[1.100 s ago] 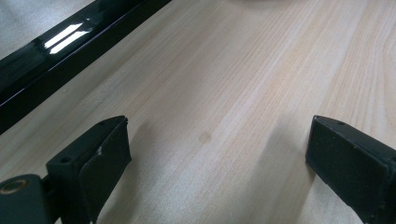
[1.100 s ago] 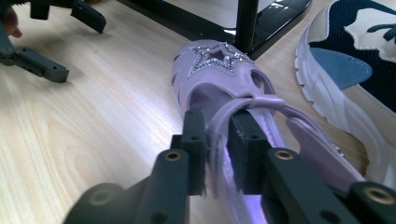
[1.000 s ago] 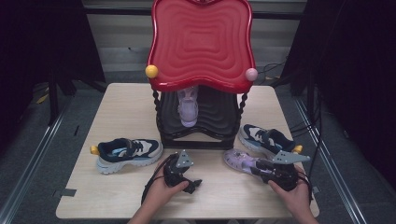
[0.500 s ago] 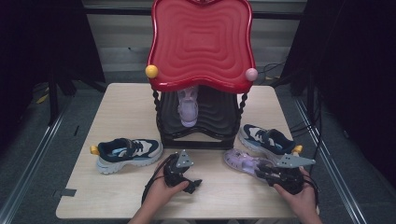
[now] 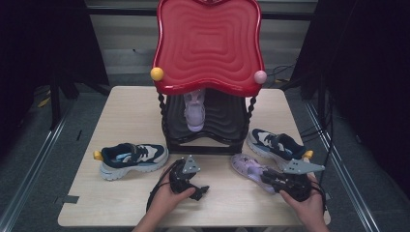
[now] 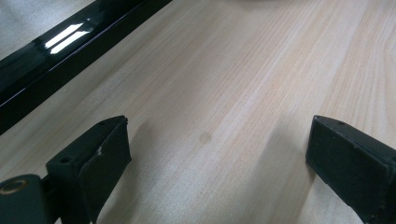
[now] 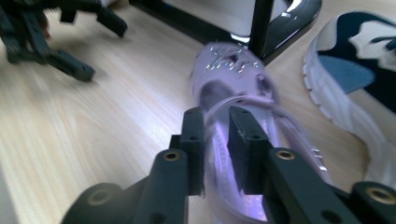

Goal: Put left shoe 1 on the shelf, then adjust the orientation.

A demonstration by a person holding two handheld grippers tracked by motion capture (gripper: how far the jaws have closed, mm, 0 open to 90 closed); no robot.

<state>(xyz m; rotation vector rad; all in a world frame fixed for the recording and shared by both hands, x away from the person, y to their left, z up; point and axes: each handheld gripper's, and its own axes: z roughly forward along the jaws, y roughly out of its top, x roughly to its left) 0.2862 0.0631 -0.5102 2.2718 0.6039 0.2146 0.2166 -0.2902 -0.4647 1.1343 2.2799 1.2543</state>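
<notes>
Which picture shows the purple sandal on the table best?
The right gripper view: the purple sandal is close up there, with its sparkly toe, and the right gripper has its fingers pinching the sandal's edge. The high view shows the whole sandal, but small. The left gripper view looks at table wood.

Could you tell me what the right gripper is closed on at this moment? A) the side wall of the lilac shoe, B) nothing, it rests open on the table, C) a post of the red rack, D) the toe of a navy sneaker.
A: in the right gripper view the right gripper pinches the thin side wall of the lilac shoe, while the navy sneaker lies apart to the side.
</notes>
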